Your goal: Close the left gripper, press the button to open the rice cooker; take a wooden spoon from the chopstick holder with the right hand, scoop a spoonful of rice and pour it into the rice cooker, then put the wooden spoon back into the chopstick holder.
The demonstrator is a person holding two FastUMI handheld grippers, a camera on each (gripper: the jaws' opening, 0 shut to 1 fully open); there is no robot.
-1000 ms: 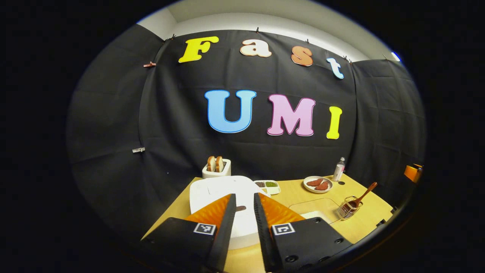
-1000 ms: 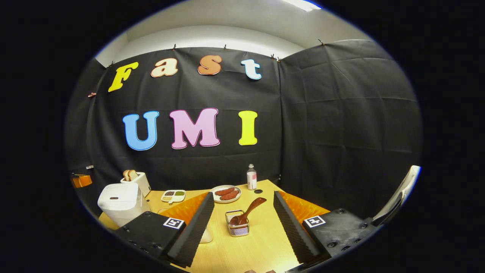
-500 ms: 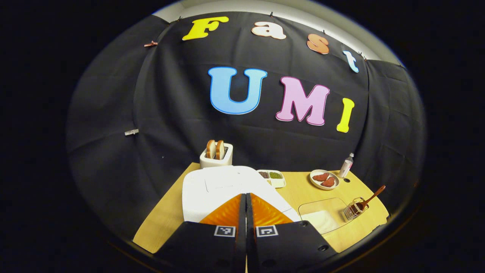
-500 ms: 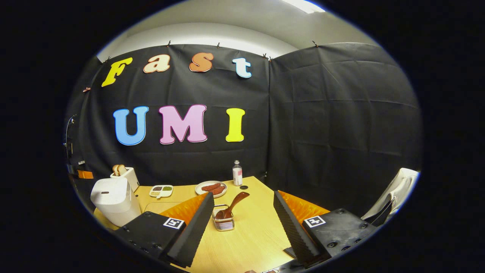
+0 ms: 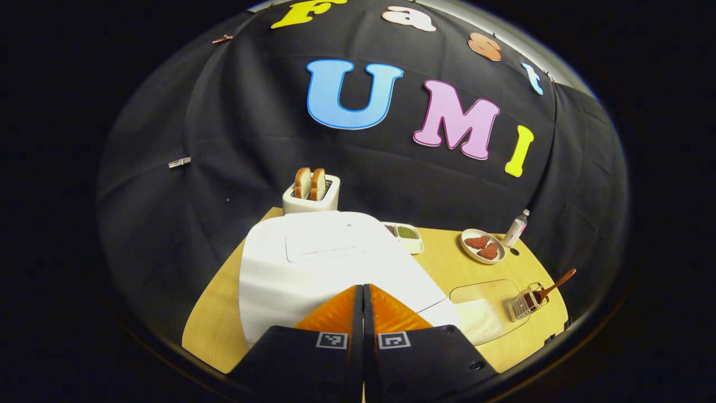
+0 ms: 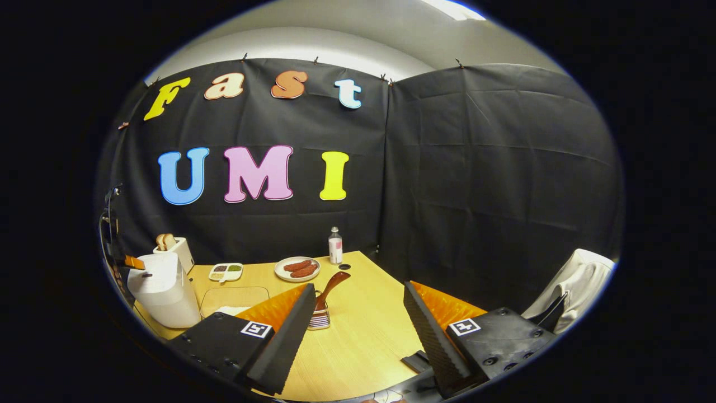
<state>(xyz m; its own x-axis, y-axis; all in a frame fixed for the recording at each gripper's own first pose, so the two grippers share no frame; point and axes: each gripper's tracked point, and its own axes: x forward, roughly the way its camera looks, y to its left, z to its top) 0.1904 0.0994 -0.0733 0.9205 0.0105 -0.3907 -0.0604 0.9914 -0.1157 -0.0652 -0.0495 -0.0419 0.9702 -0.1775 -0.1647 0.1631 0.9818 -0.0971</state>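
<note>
In the left gripper view the left gripper has its fingers pressed flat together with nothing between them, their tips over the front part of the white rice cooker, whose lid is down; whether the tips touch the lid or the button cannot be told. The rice cooker stands at the left end of the wooden surface, close to its front and left edges, with a toaster holding two slices just behind it at the back edge. Right of the cooker a clear container of rice sits near the front edge, and beside that, toward the right corner, the wire chopstick holder carries the wooden spoon, its handle leaning up and to the right. Along the back edge lie a small divided tray, a plate and a bottle, leaving bare surface between them and the container. In the right gripper view the right gripper has its fingers spread wide and empty above the open middle of the surface, with the chopstick holder and spoon just beside its left finger, and the rice cooker well apart at the far left edge.
</note>
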